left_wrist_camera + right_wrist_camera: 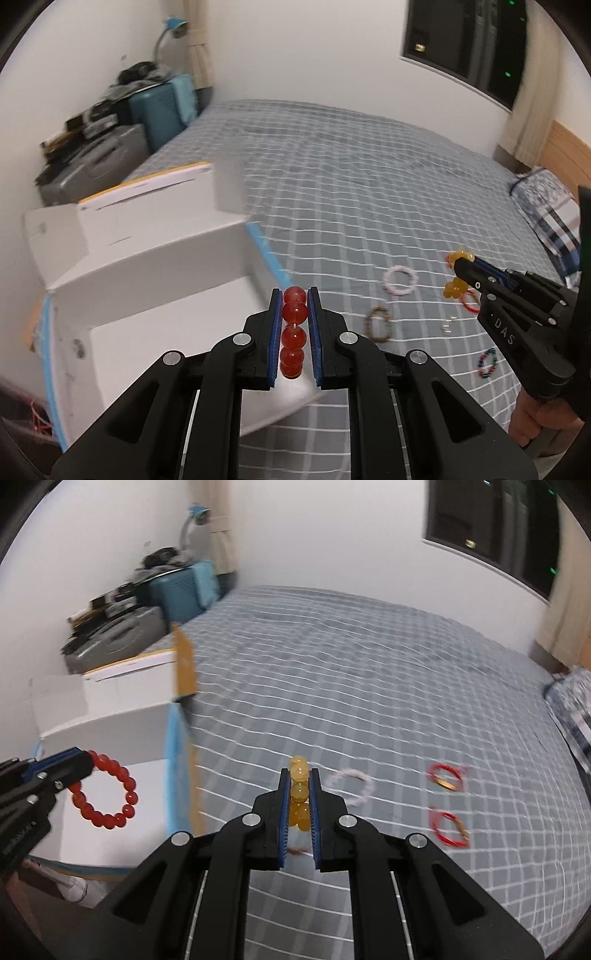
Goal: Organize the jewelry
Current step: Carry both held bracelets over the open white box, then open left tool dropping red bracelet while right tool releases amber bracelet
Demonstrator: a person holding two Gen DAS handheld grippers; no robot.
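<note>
My left gripper (pixel 294 295) is shut on a red bead bracelet (pixel 294 334) and holds it over the open white cardboard box (pixel 147 258); the right wrist view shows the bracelet (pixel 107 794) hanging as a ring from that gripper (pixel 83 762) above the box floor (pixel 110 834). My right gripper (pixel 299 773) is shut on a yellow bead bracelet (pixel 299 794) above the grey checked bedspread (pixel 369 683); it shows in the left wrist view (pixel 460 264) with the yellow beads (pixel 456 288).
On the bed lie a pink bracelet (pixel 351 786), two red bangles (pixel 445 775) (pixel 450 829), a brown beaded bracelet (pixel 378 323) and a multicoloured one (pixel 487 363). Suitcases (pixel 110 162) stand by the far wall. A pillow (pixel 550 206) lies at right.
</note>
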